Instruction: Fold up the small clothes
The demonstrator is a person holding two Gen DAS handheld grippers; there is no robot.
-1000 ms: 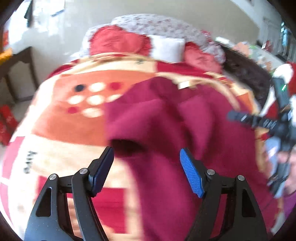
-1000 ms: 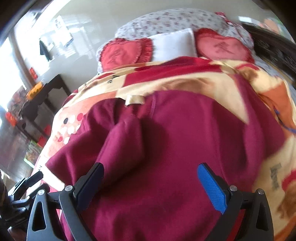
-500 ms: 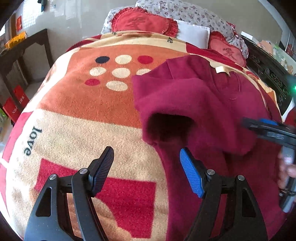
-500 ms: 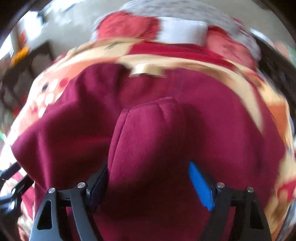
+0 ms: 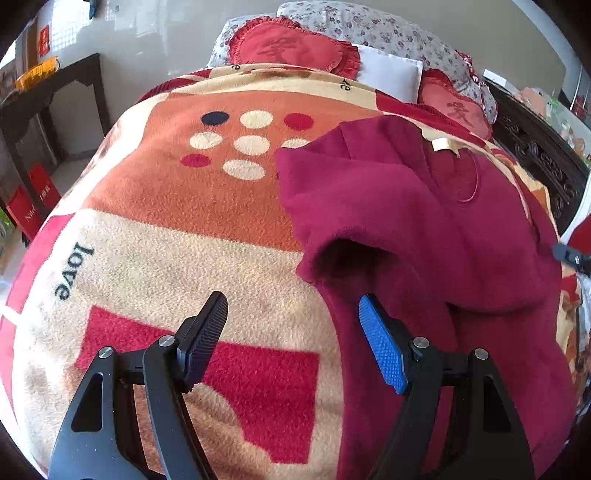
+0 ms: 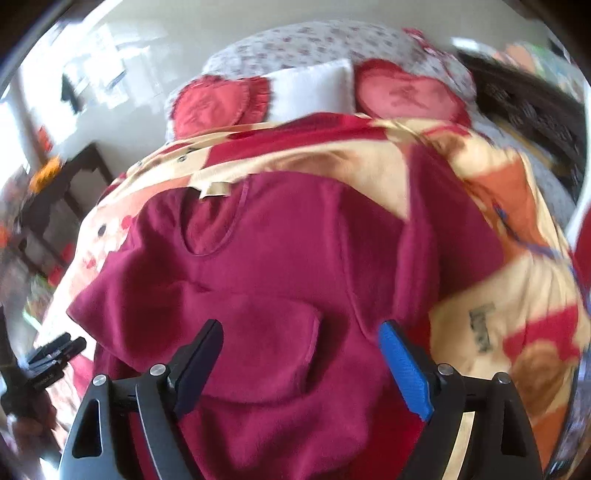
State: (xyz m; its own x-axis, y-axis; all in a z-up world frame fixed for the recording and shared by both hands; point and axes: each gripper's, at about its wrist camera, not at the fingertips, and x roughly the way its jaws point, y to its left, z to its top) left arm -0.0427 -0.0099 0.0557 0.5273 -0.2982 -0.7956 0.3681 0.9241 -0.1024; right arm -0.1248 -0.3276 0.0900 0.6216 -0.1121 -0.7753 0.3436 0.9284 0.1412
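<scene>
Maroon top [image 5: 424, 221] spread on the bed blanket [image 5: 166, 221], left tongs [image 5: 291, 339] tilted down, released over its near left edge, right tongs [image 6: 301, 365] tilted down, opening above folded sleeve [image 6: 258, 332], grasping nothing

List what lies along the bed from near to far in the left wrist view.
Left gripper → open cuff of the maroon fleece top → cluster of coloured dots on the orange patterned blanket → red heart-shaped cushion → floral pillow.

Bare blanket [image 5: 177, 229] open left of the maroon top [image 5: 424, 229], pillows [image 5: 295, 48] blocking the far end, dark side table [image 5: 55, 96] beyond the left edge
</scene>
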